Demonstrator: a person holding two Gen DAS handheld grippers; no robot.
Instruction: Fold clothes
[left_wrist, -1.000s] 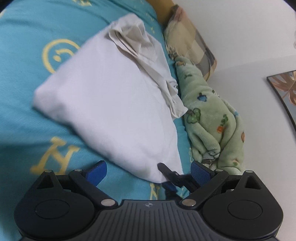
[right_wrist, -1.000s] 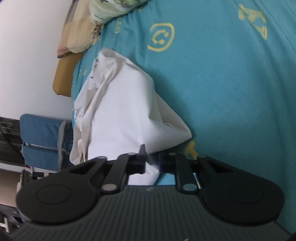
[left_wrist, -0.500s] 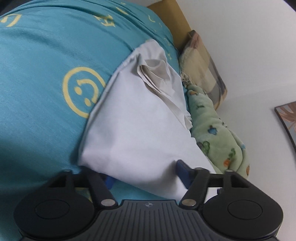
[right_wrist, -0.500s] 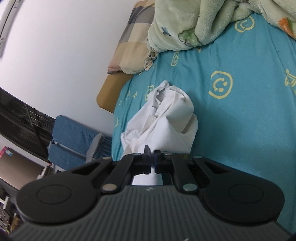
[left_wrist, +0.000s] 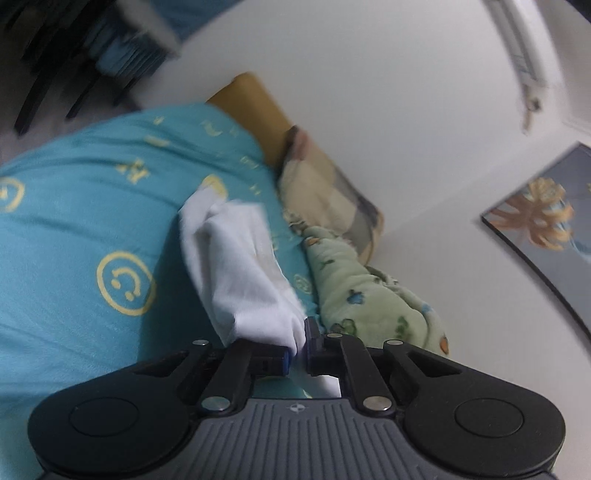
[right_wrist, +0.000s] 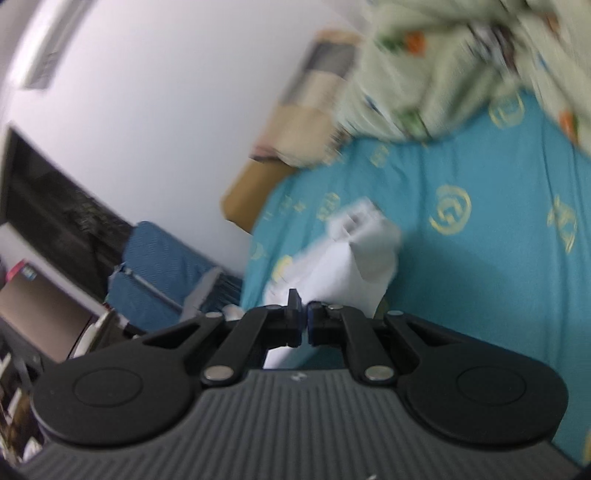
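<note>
The white garment (left_wrist: 240, 273) hangs bunched above the blue bed sheet (left_wrist: 74, 229), pinched at 1 edge by the closed left gripper (left_wrist: 298, 345) and at another by the closed right gripper (right_wrist: 303, 323). Best to spread both grippers apart evenly, so the cloth pulls taut before laying it flat.

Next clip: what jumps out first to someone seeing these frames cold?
The white garment hangs bunched between both grippers, the left gripper and right gripper each shut on an end. Below lies the teal bedsheet with yellow smileys; a green fleece blanket is heaped along the wall.
</note>
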